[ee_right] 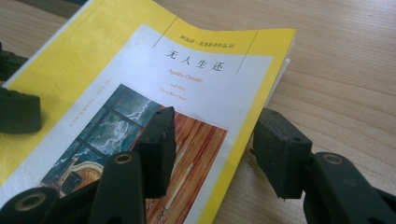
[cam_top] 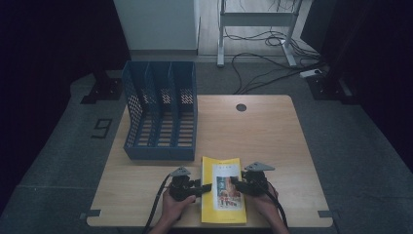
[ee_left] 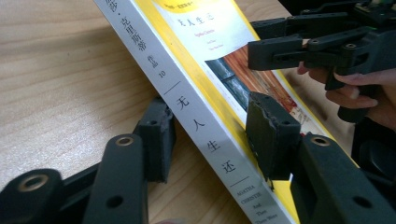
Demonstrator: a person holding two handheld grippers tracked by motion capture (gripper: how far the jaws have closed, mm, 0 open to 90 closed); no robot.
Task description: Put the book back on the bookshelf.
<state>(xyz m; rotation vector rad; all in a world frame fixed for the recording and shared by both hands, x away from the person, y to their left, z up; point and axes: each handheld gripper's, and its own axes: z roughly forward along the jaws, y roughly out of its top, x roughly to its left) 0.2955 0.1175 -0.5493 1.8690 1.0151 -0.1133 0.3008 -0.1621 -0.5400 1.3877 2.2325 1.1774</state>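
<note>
the paperback (ee_right: 154, 93) has a glossy paper cover. the table (cam_top: 263, 131) is matt, pale wood grain. the file rack (cam_top: 160, 114) is perforated blue plastic.

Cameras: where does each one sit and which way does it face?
High view: above the person's side, looking forward and down at table, blue file rack, yellow book; both forearms, left gripper, right gripper.
Left gripper view: on the left gripper, facing the book's spine; right gripper beyond.
Right gripper view: on the right gripper, straddling the book's edge.
All three share the book.
</note>
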